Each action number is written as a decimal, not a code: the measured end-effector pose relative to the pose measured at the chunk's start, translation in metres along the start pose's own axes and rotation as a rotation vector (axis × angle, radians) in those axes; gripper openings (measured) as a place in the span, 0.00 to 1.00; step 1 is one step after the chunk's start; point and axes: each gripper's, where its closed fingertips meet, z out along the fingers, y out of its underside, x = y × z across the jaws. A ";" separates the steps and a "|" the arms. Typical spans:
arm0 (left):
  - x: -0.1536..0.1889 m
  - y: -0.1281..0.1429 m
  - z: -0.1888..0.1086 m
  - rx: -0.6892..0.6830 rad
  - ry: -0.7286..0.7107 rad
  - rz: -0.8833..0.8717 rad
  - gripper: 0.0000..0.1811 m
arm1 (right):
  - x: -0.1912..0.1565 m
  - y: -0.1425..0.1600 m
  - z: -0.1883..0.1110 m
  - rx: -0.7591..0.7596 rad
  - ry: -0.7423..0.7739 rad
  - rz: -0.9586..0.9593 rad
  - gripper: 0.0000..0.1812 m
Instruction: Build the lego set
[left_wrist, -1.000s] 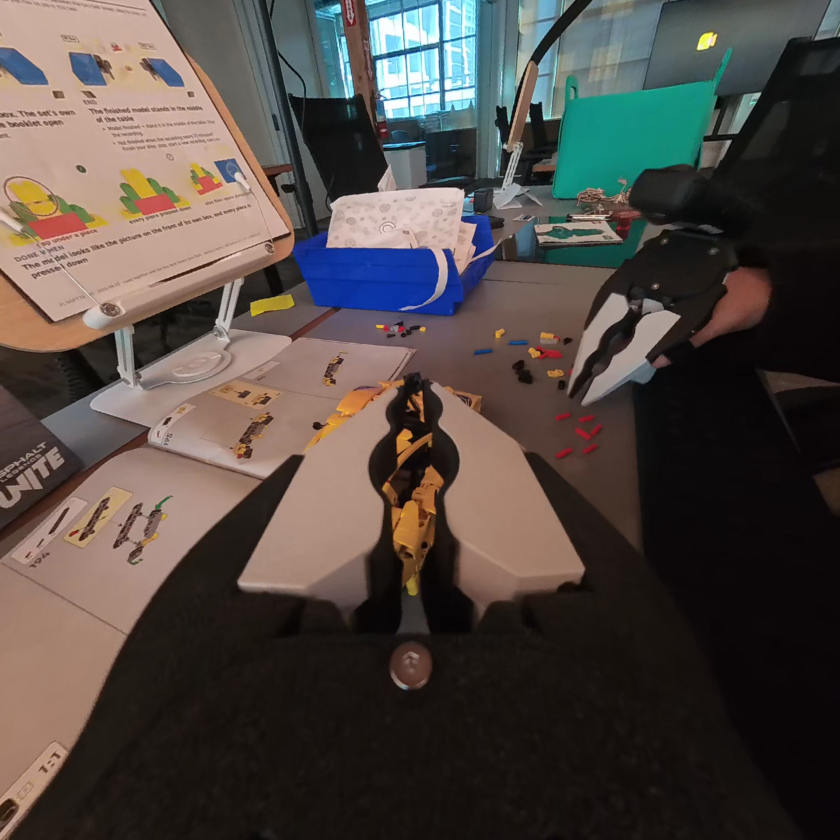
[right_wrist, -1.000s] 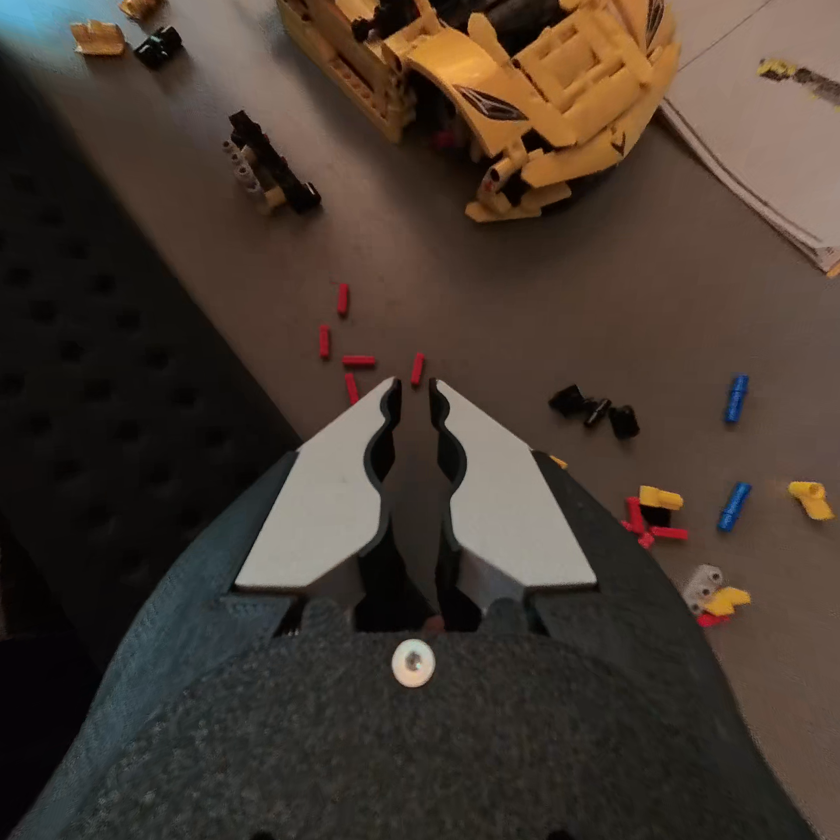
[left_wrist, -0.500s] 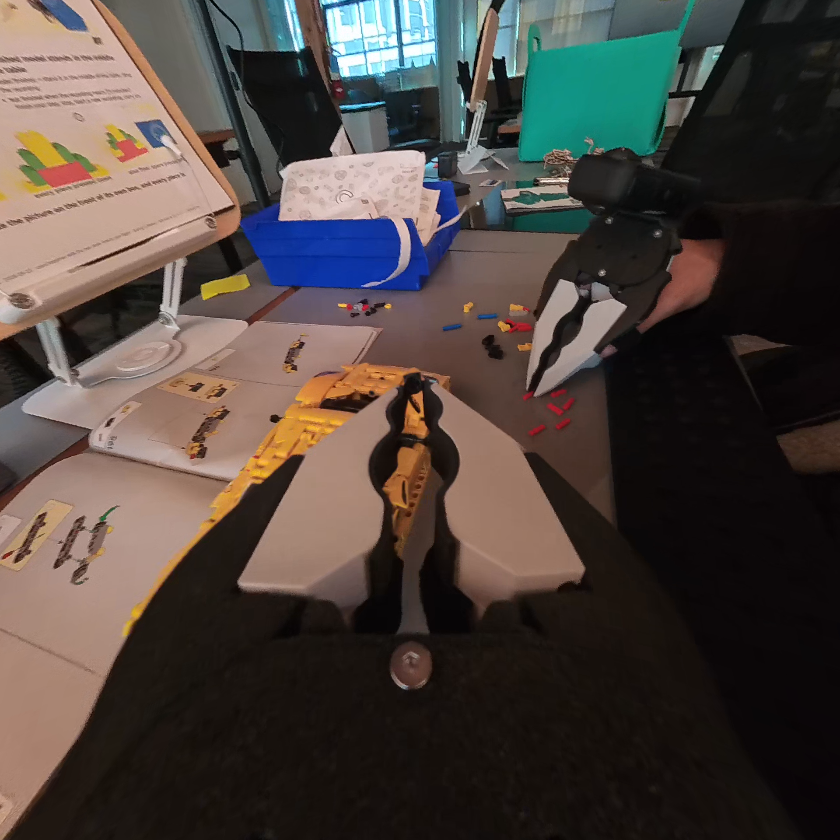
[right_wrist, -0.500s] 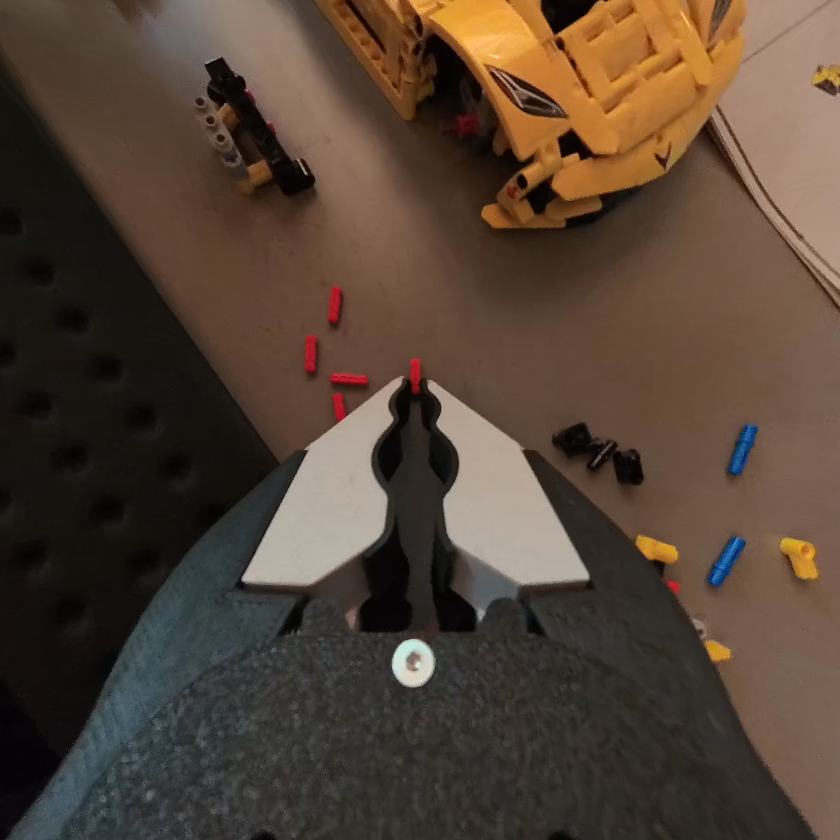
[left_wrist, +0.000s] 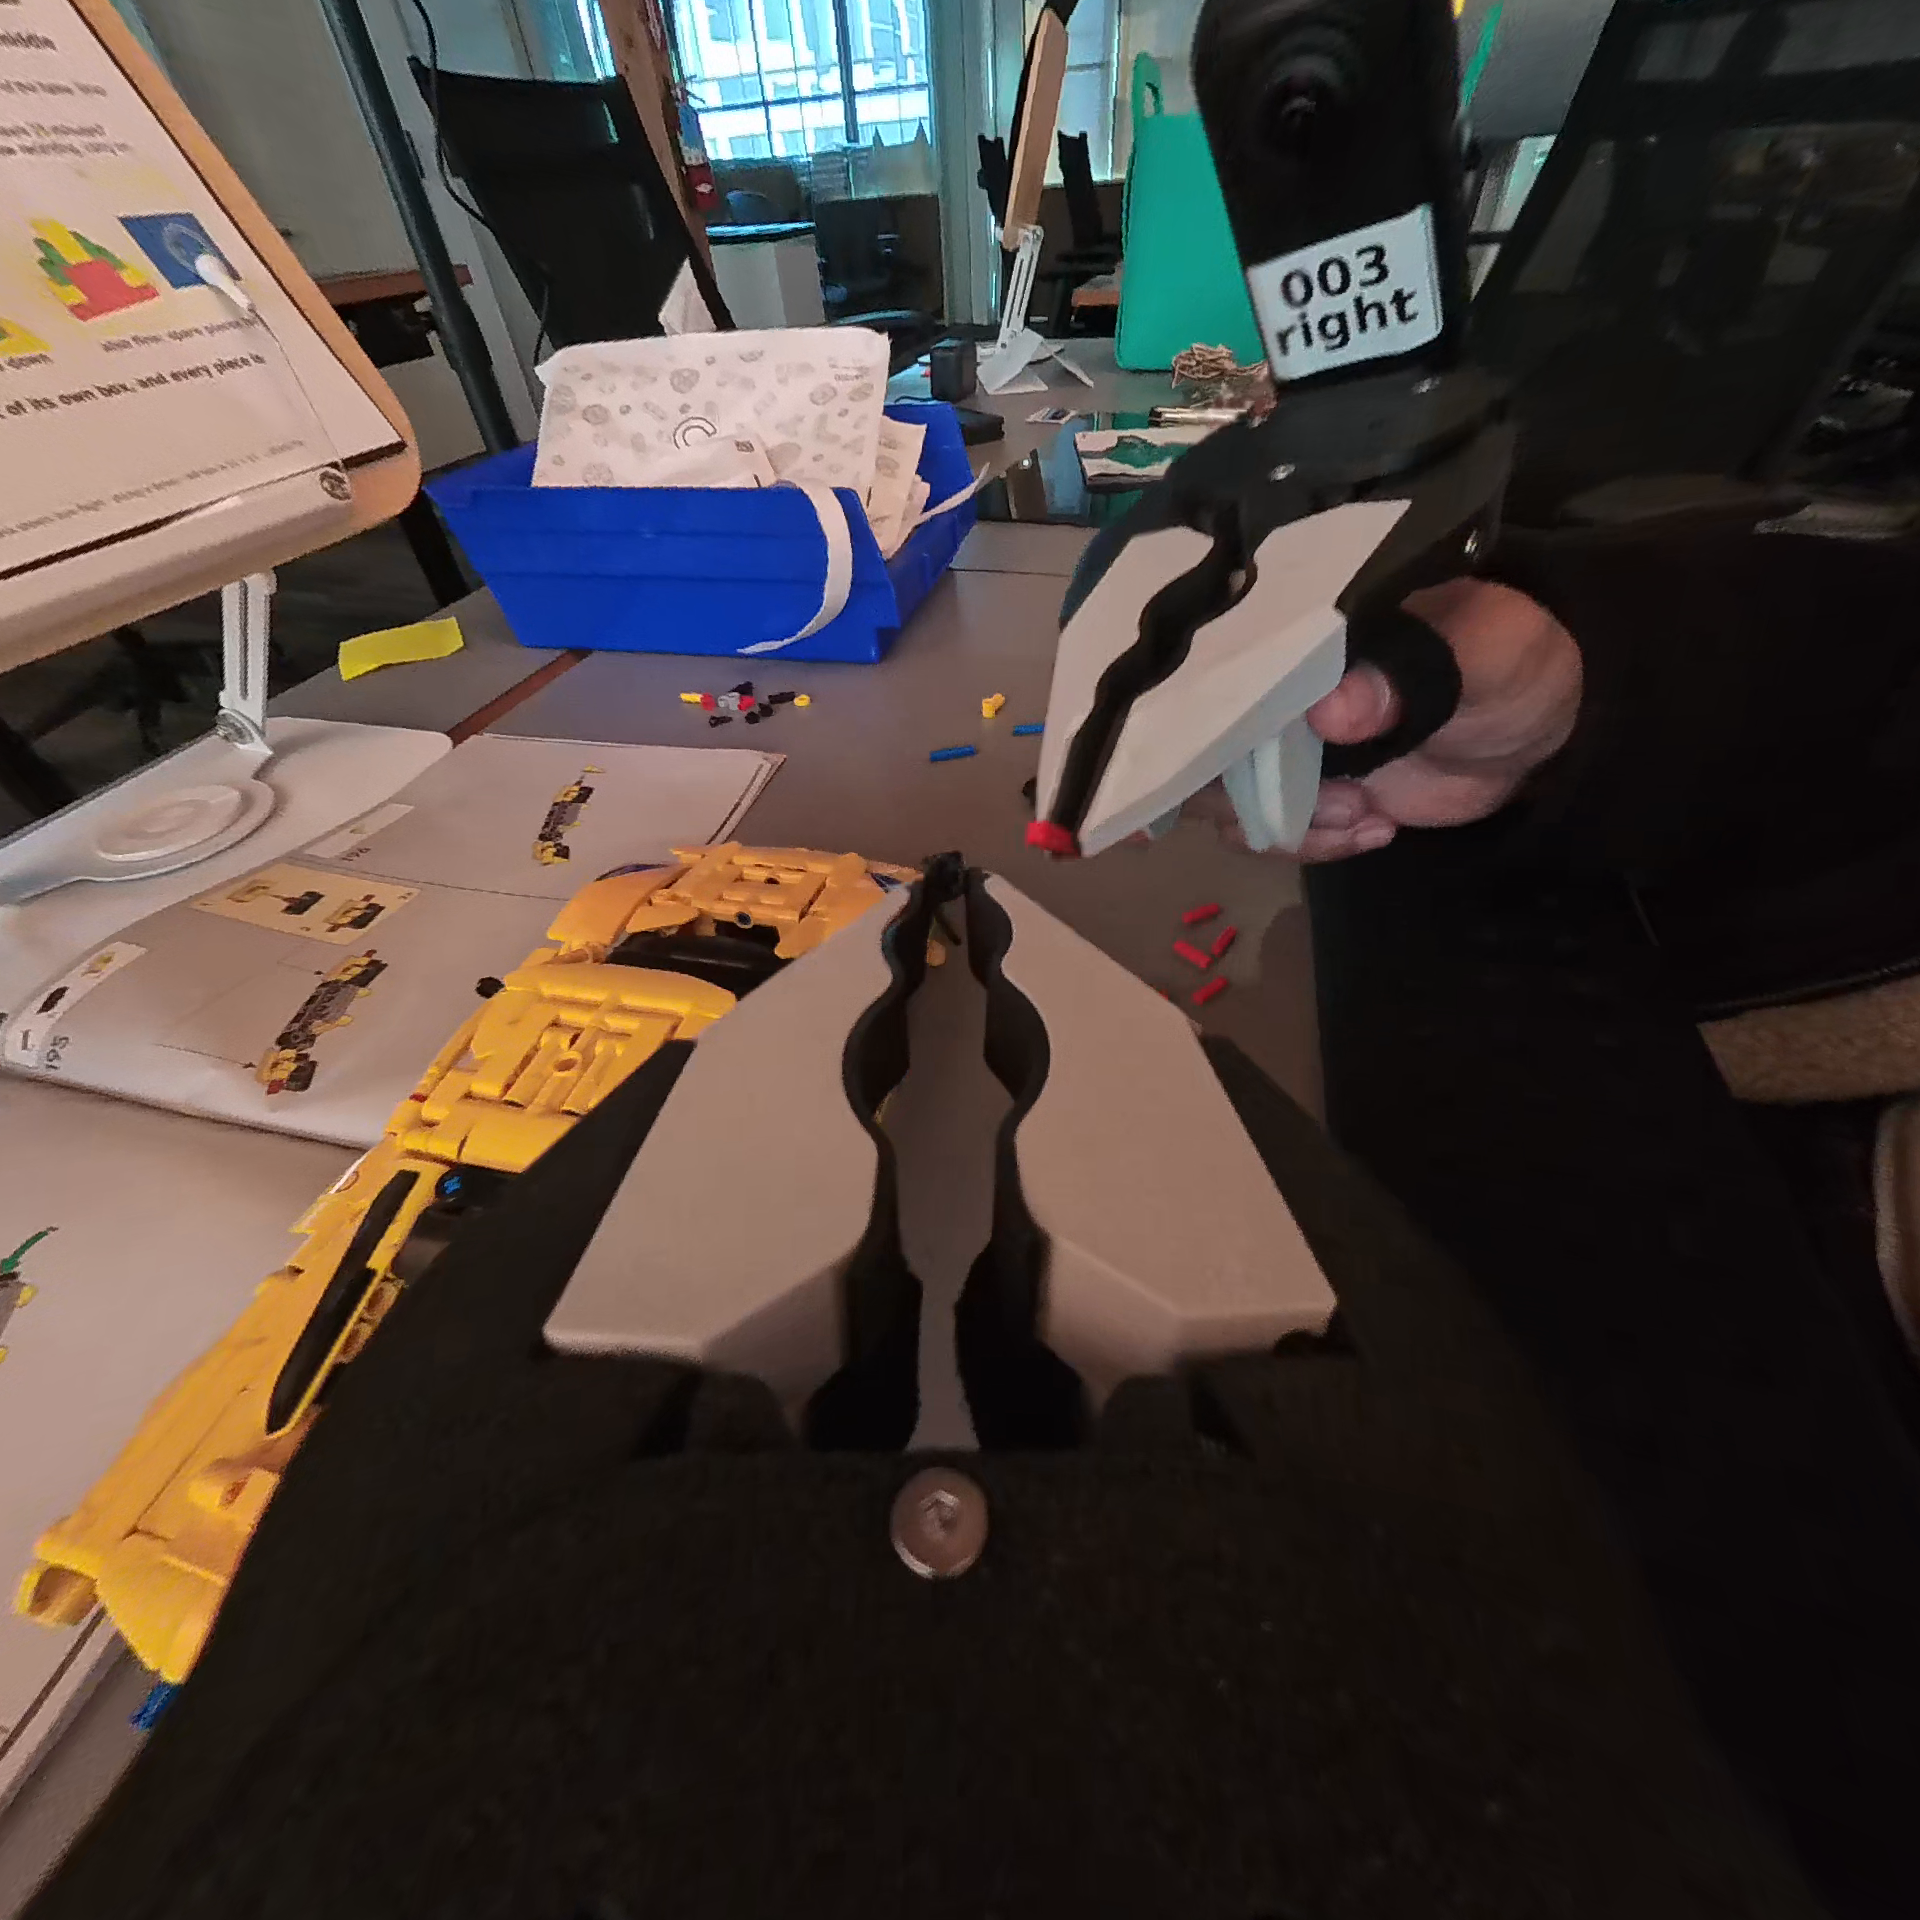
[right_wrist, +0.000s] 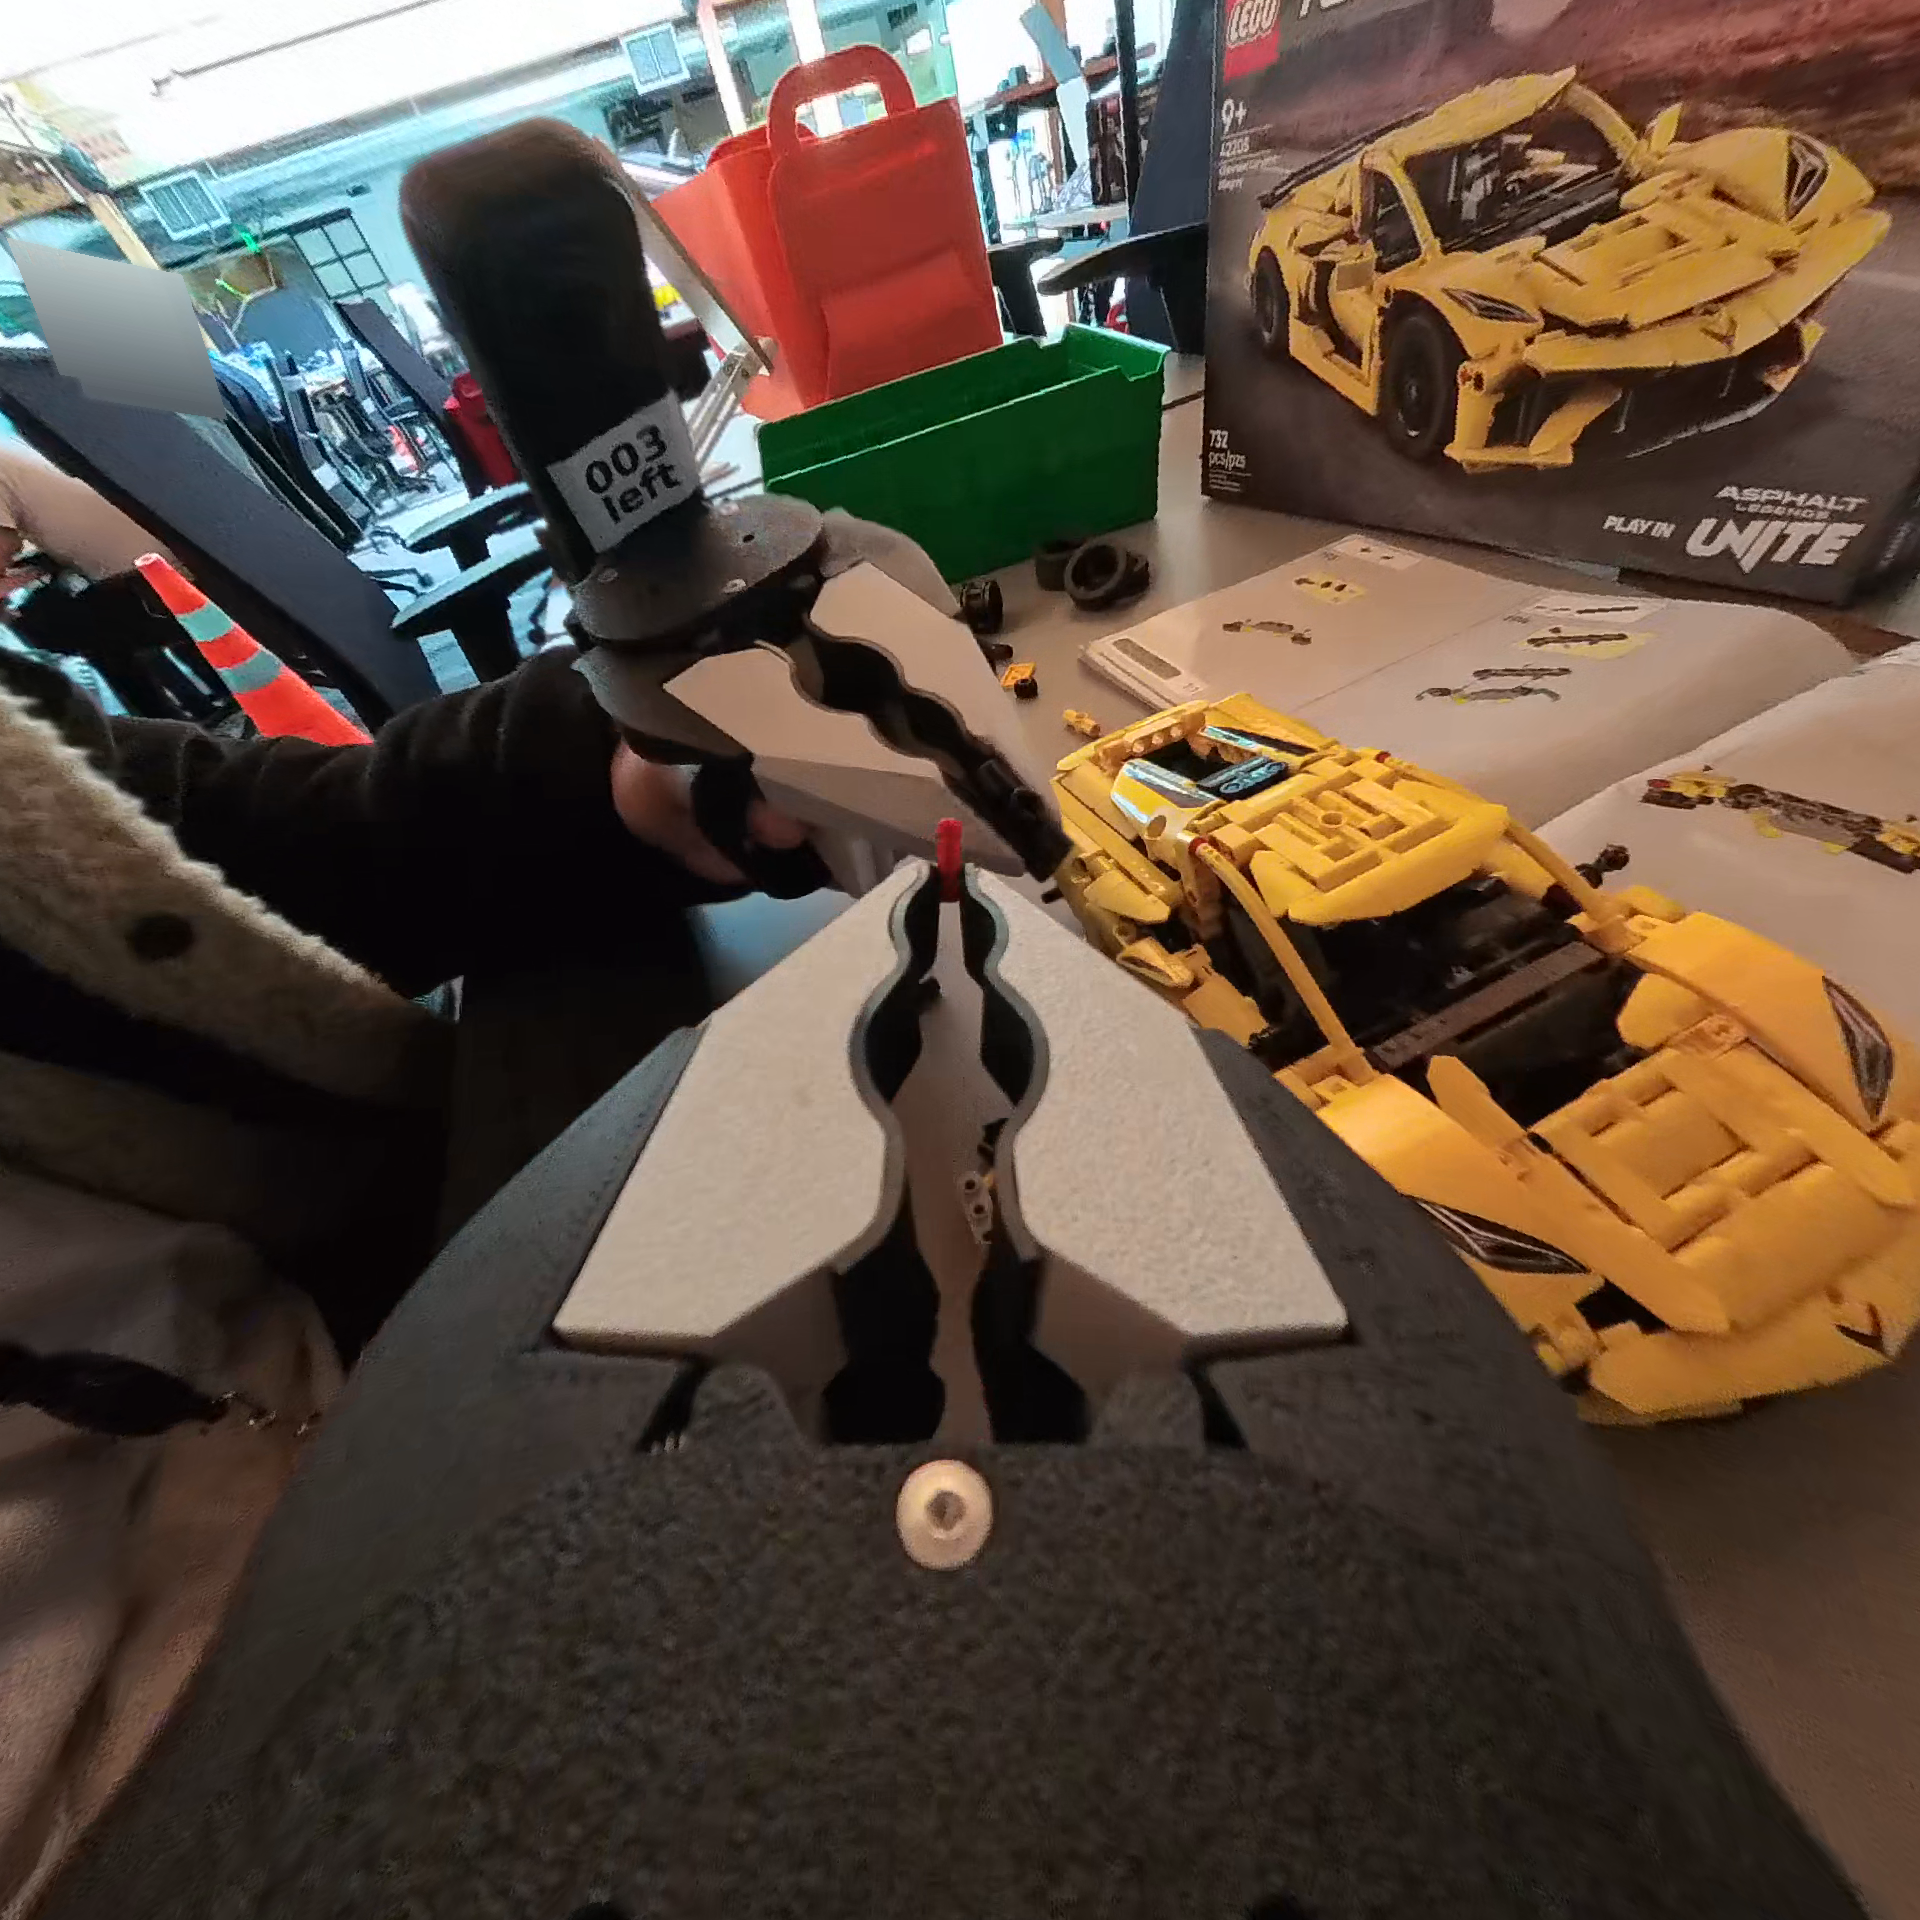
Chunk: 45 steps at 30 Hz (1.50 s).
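Jaws of right gripper (right_wrist: 943, 883) pinch a red pin (right_wrist: 948, 847); left gripper (left_wrist: 948, 883) nips a black piece (left_wrist: 943, 868).

Daylight pours through tall windows (left_wrist: 821, 78) at twelve o'clock, beyond rows of dark office chairs (left_wrist: 551, 197). A teal panel (left_wrist: 1174, 270) stands at one o'clock behind the grey bench (left_wrist: 883, 717). Turning round, bright ceiling light washes out the far end, an orange traffic cone (right_wrist: 234, 665) sits on the floor at ten o'clock, and more black chairs (right_wrist: 457, 530) crowd the aisle beside it.
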 end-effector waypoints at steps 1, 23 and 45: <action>0.000 -0.001 0.000 0.002 -0.003 0.004 0.04 | 0.001 0.003 0.003 -0.012 0.012 -0.001 0.01; -0.008 0.006 0.009 -0.024 -0.073 -0.010 0.03 | 0.008 0.012 0.015 0.006 0.036 0.088 0.01; 0.004 -0.012 -0.001 -0.007 -0.154 0.374 0.03 | 0.015 -0.020 -0.017 0.019 0.102 -0.082 0.01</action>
